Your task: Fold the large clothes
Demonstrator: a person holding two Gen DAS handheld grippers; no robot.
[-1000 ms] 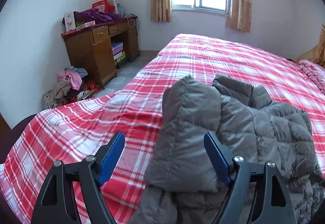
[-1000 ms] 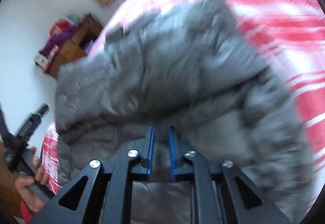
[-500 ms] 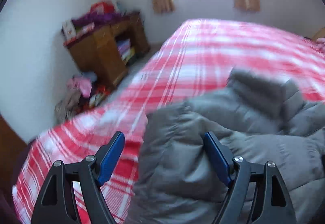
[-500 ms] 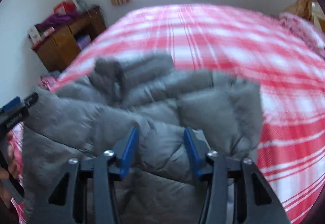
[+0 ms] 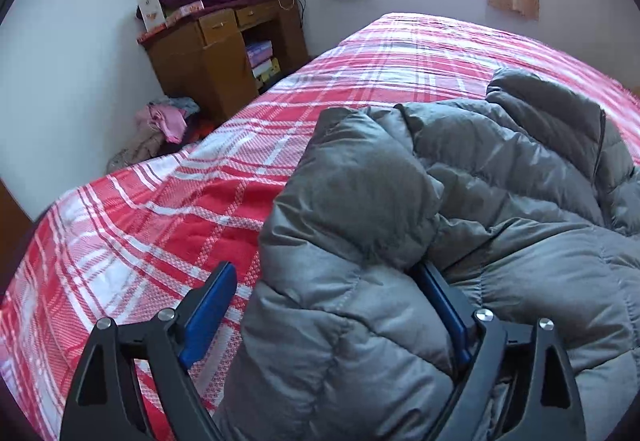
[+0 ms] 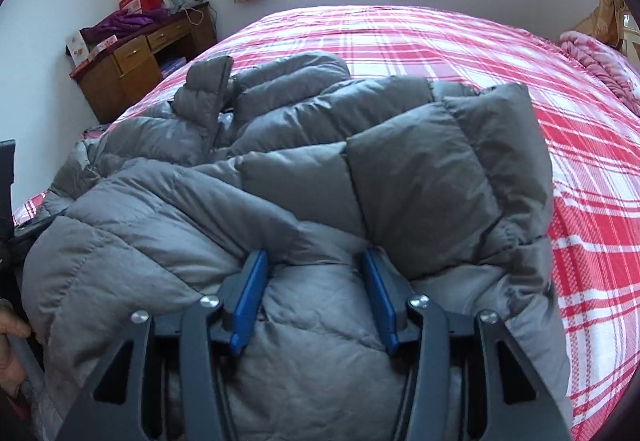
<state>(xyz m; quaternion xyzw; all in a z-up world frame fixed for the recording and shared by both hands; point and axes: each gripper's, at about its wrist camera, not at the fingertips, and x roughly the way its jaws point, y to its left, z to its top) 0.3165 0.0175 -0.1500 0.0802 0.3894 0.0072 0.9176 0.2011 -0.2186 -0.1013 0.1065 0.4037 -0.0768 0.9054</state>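
A grey puffer jacket [image 5: 480, 169] lies bunched on the red plaid bed [image 5: 160, 225]. My left gripper [image 5: 326, 281] hangs low over the jacket's left edge and its jaws are opening. A puffy fold sits between them, brushing the right pad, while the left pad stands clear of it. In the right wrist view the jacket [image 6: 320, 145] spreads across the bed [image 6: 440, 37], one padded panel folded over on the right. My right gripper [image 6: 314, 261] rests on the near part, jaws partly apart, with flat fabric between the pads and no pinch.
A wooden desk [image 5: 216, 53] piled with things stands at the far left wall, with loose clothes [image 5: 164, 121] on the floor beside it. A pink blanket [image 6: 592, 53] lies at the bed's far right. A person's hand [image 6: 8, 341] shows at the left edge.
The right gripper's jaws went from nearly shut to apart, and the jacket settled flat on the bed. The left gripper sank towards the jacket, whose fold now sits between its jaws.
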